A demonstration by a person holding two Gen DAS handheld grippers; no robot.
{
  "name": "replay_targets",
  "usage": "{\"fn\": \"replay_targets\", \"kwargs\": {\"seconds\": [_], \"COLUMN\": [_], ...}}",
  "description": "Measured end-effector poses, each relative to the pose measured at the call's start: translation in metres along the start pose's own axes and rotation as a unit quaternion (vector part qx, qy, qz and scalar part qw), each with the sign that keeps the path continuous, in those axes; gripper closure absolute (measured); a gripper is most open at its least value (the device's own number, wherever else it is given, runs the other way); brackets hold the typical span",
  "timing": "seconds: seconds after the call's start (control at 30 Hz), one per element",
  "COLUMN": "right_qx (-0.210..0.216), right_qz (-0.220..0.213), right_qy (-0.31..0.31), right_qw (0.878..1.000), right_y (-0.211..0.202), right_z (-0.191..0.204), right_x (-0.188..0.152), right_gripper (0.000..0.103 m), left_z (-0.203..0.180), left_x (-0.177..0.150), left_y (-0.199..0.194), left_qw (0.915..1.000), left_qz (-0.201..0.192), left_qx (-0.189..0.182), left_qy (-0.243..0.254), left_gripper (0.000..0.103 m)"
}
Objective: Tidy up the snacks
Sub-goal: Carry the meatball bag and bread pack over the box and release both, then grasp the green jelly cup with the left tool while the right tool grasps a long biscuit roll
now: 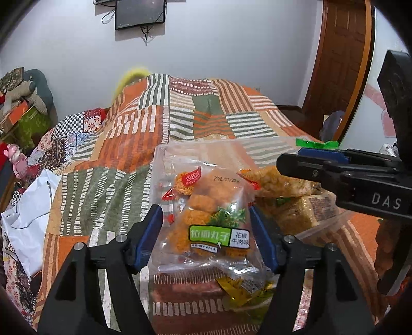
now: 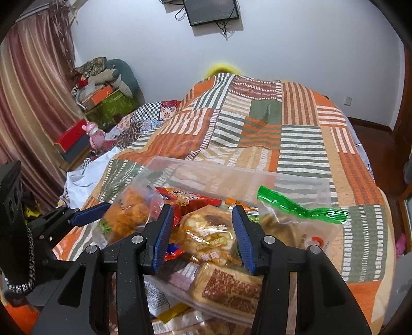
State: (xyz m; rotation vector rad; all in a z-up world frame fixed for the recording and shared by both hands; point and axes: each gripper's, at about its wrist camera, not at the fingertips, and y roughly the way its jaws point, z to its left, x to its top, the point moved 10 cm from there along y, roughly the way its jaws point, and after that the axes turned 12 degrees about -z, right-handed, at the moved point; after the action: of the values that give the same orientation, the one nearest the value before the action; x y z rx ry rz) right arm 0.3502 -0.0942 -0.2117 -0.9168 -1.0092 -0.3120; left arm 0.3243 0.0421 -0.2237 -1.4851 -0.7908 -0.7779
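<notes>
Bedroom, white wall with a dark monitor [image 1: 140, 14] mounted high; work surface is a bed [image 1: 180, 113] under an orange-green patchwork quilt. No counter here.

Left gripper [image 1: 206, 237]: jaws spread, blue pads standing either side of a clear bag of orange noodle balls [image 1: 206, 206] with a green label. The pads do not press the film — the bag sits between them, leaning, unheld as far as I can judge. Just below the fingertips lie small yellow sachets [image 1: 239, 288] on the quilt.

Right gripper [image 2: 202, 237]: jaws partly spread over a clear plastic bin [image 2: 231, 170] packed with snacks. Directly between the pads sits a yellow snack packet [image 2: 211, 237]; whether a pad touches it I cannot tell, the fisheye edge blurs the contact. Right of this gripper stands a bag with a green zip strip [image 2: 301, 208]; beneath the fingertips, a wrapped noodle block [image 2: 229, 286]; left of it, a red packet [image 2: 185, 198].

Handling notes:
- Noodle-ball bag is light, puffy, slick film; contents brittle, so a hard squeeze would likely crush them.
- Best hold is probably the flat sealed top edge or upper film, not the belly.
- Bag is floppy — expect it to sag and swing once lifted.
- The bin looks nearly full; the bag would have to go on top of the pile.
</notes>
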Motion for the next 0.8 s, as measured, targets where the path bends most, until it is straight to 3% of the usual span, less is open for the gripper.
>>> {"fn": "replay_targets", "kwargs": {"seconds": [0.37,0.47,0.6,0.8], "right_qx": [-0.001,-0.002,-0.014,-0.008], "right_qz": [-0.034,-0.039,-0.042,-0.028], "right_qy": [-0.019,-0.021,-0.031,-0.024], "right_qw": [0.999,0.999,0.999,0.999], "right_y": [-0.049,-0.061,-0.074,-0.082], "right_z": [0.011,0.014,0.013,0.015], "right_x": [0.006,0.002,-0.01,-0.037], "right_gripper": [0.053,0.049,0.046,0.034], "left_z": [-0.004,-0.002,0.001,0.003], "left_x": [0.014,0.013,0.005,-0.018], "left_y": [-0.048,-0.061,-0.078,-0.093], "left_qw": [0.9994,0.9991,0.9991,0.9994], "left_qz": [-0.03,-0.038,-0.04,-0.023], "left_qx": [-0.012,-0.007,0.001,0.004], "left_qy": [-0.015,-0.019,-0.017,-0.024], "left_gripper": [0.033,0.022,0.02,0.019]}}
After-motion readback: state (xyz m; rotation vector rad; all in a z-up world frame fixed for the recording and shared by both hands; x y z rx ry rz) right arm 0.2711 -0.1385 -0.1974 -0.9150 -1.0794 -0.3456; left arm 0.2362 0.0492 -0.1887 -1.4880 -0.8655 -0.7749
